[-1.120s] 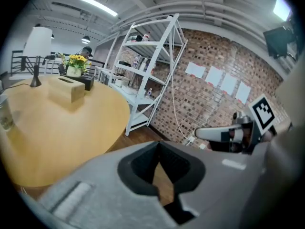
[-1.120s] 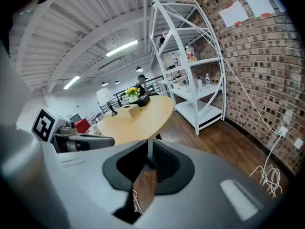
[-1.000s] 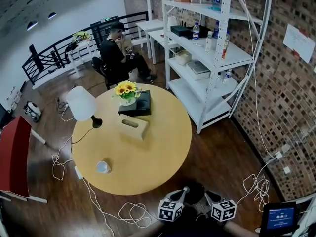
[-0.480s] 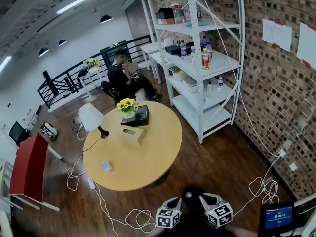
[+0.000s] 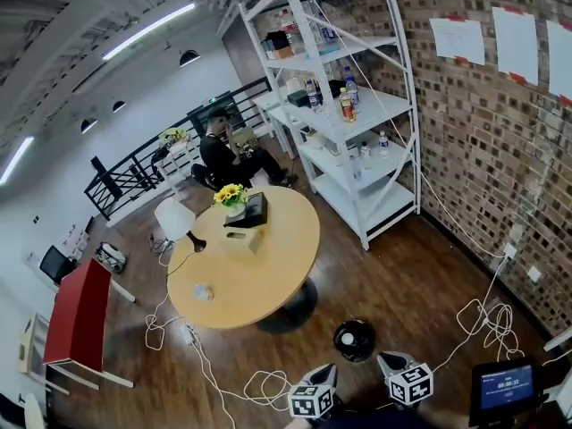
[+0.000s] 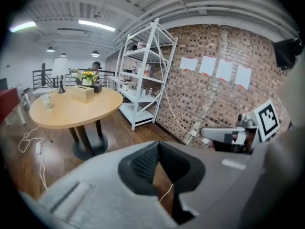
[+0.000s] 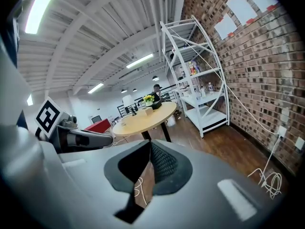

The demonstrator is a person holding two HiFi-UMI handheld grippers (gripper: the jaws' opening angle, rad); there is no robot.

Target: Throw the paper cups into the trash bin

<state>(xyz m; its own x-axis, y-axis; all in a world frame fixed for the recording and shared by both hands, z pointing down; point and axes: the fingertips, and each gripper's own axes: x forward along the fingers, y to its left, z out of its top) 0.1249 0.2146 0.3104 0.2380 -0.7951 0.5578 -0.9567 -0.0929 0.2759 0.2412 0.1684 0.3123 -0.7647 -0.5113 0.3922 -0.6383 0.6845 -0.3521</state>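
A white paper cup [image 5: 204, 291] stands near the front left edge of the round wooden table [image 5: 268, 266]; the left gripper view shows the cup [image 6: 46, 100] far off at the left. A black round trash bin [image 5: 355, 339] stands on the floor just right of the table's base. Both grippers are low at the bottom edge, close to the bin and far from the cup. My left gripper [image 5: 322, 375] [image 6: 158, 147] is shut, its pads meeting with nothing between them. My right gripper [image 5: 391, 362] [image 7: 150, 147] is shut and holds nothing.
On the table are a white lamp [image 5: 176, 220], a tissue box [image 5: 241, 239] and yellow flowers [image 5: 231, 195] by a black box. A white shelf rack [image 5: 344, 123] lines the brick wall. Cables [image 5: 259, 387] lie on the floor. A person [image 5: 228, 150] sits beyond the table.
The head view has pulled back and up: the table looks smaller and farther, and the black bin now shows in full ahead of the grippers, which stay at the bottom edge.
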